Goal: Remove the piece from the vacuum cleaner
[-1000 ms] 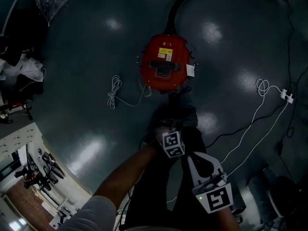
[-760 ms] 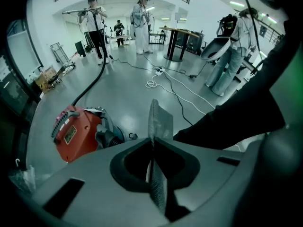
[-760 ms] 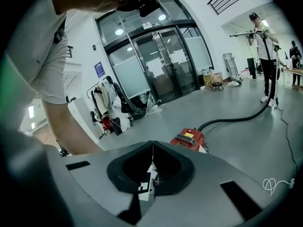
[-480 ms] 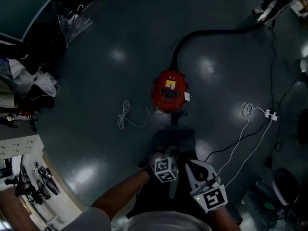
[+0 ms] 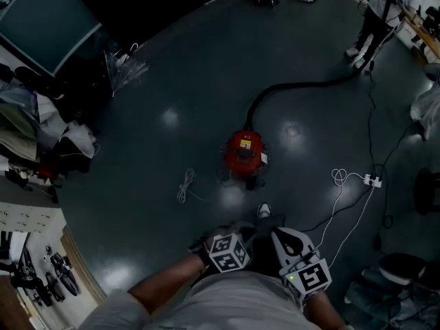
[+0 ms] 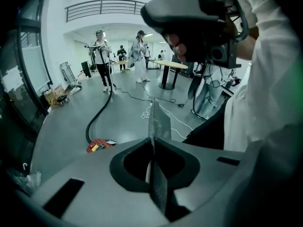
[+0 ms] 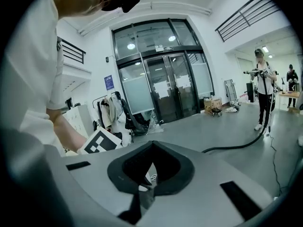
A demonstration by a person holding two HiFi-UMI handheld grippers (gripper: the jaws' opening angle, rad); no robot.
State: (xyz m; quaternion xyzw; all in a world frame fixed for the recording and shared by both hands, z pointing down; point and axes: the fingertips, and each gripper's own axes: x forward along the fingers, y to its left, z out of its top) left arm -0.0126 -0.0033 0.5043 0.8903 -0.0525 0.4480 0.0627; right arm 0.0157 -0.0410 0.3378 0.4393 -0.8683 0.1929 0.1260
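The red vacuum cleaner [image 5: 245,153] sits on the dark floor, with its black hose [image 5: 295,88] curving away to the upper right. Both grippers are held close to my body, well short of the vacuum and touching nothing. My left gripper [image 5: 249,231] is shut with nothing in it; its jaws [image 6: 153,110] press flat together, and the vacuum [image 6: 98,145] lies small beyond them on the left. My right gripper [image 5: 276,235] is beside it, and its jaws [image 7: 142,189] look shut and empty, though they are dim. Which piece the task means cannot be told from this distance.
A person [image 5: 375,9] stands at the hose's far end. A white power strip [image 5: 372,181] and its cables trail across the floor on the right; a coiled white cord [image 5: 185,184] lies left of the vacuum. Clothes [image 5: 48,136] pile up at the left.
The view has pulled up and back: the vacuum now looks much smaller and farther away. Both grippers stay together near my body, still shut.
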